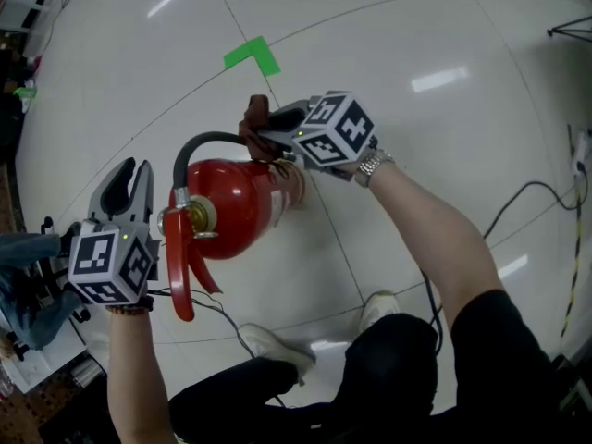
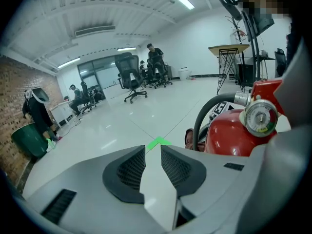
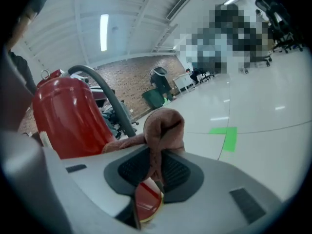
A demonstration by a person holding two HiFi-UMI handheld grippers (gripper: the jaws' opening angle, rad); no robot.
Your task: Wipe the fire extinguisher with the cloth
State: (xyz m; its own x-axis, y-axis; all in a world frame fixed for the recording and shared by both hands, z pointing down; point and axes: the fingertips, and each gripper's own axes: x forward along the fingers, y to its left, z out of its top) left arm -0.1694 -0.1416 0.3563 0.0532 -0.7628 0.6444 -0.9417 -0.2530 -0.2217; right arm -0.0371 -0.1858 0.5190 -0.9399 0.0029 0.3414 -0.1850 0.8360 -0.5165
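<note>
Extinguisher [image 1: 236,206] stands upright, valve on top; right gripper [image 3: 157,167] pinches the cloth [image 3: 163,126] beside it, left gripper [image 2: 153,152] slightly spread.

1 fire extinguisher [image 1: 231,213], 1 cloth [image 1: 256,118], 2 grippers [image 1: 130,172] [image 1: 266,135]

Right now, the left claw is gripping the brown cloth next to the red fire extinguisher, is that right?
Not quite: it is the right claw that grips the brown cloth next to the red fire extinguisher, as the right gripper view shows.
</note>
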